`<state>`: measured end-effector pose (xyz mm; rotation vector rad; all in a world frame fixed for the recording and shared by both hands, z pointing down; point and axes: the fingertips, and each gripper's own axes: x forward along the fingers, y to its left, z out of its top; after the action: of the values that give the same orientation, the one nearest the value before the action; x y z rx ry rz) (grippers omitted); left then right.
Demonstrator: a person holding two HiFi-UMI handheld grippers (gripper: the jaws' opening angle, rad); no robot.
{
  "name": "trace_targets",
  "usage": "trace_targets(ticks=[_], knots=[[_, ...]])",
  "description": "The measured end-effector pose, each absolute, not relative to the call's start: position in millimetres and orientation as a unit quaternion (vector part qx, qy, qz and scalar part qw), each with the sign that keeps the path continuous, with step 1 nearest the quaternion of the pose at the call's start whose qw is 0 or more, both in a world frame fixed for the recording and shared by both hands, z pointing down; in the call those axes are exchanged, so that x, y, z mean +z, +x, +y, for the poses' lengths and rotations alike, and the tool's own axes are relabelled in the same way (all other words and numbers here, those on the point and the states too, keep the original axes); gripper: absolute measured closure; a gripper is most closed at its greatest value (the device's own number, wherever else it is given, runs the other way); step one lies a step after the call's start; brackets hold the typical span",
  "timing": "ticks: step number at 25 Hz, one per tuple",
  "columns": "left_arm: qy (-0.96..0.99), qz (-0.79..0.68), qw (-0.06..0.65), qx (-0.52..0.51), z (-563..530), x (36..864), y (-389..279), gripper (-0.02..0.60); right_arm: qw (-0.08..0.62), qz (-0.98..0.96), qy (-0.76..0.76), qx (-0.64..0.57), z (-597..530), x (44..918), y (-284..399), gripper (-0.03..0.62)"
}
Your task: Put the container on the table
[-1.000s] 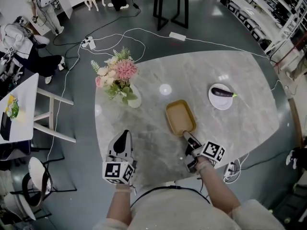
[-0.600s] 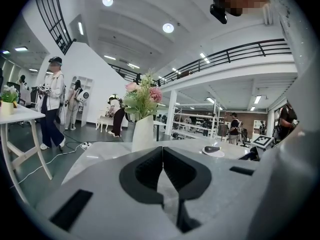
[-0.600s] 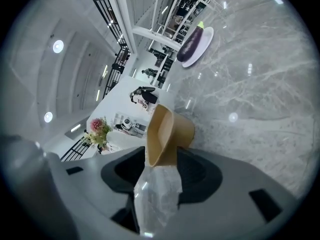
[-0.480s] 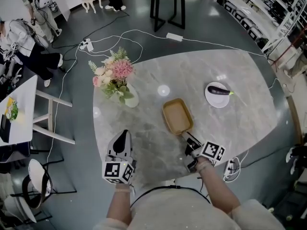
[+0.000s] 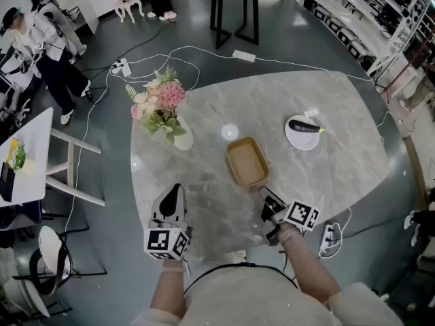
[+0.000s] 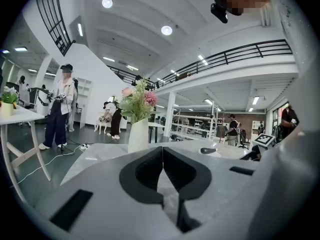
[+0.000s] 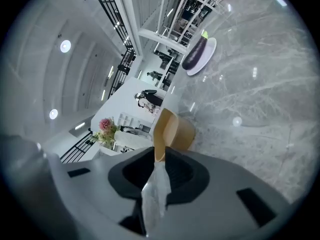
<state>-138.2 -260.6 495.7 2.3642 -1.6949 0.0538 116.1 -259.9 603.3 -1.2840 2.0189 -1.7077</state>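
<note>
The tan rectangular container lies flat on the grey marble table, near its middle. My right gripper sits just behind the container's near corner. In the right gripper view the container lies just past the right gripper. Its jaws are closing to a narrow gap, and only the container's near rim corner shows at their tips; the pads do not press on it. My left gripper hovers over the table's near left part, shut and empty, its jaws meeting at the tips.
A white vase of pink flowers stands at the table's left and shows ahead of the left gripper. A white plate with an eggplant sits at the right. Cables, another table and people are on the floor beyond.
The right gripper has drawn back a little from the container's near edge and its jaws have narrowed. The container stays flat on the table. The left gripper has not moved.
</note>
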Motion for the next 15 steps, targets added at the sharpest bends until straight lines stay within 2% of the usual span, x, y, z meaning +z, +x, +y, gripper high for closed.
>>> trace_targets(ticks=[7, 15], knots=[[0.808, -0.579, 0.111, 0.014, -248, 491, -134, 0.577, 0.095, 0.709, -0.427, -0.553, -252, 590, 118, 0.584], [0.804, -0.585, 0.11, 0.01, -226, 488, -133, 0.577, 0.078, 0.754, -0.42, -0.498, -245, 572, 125, 0.586]])
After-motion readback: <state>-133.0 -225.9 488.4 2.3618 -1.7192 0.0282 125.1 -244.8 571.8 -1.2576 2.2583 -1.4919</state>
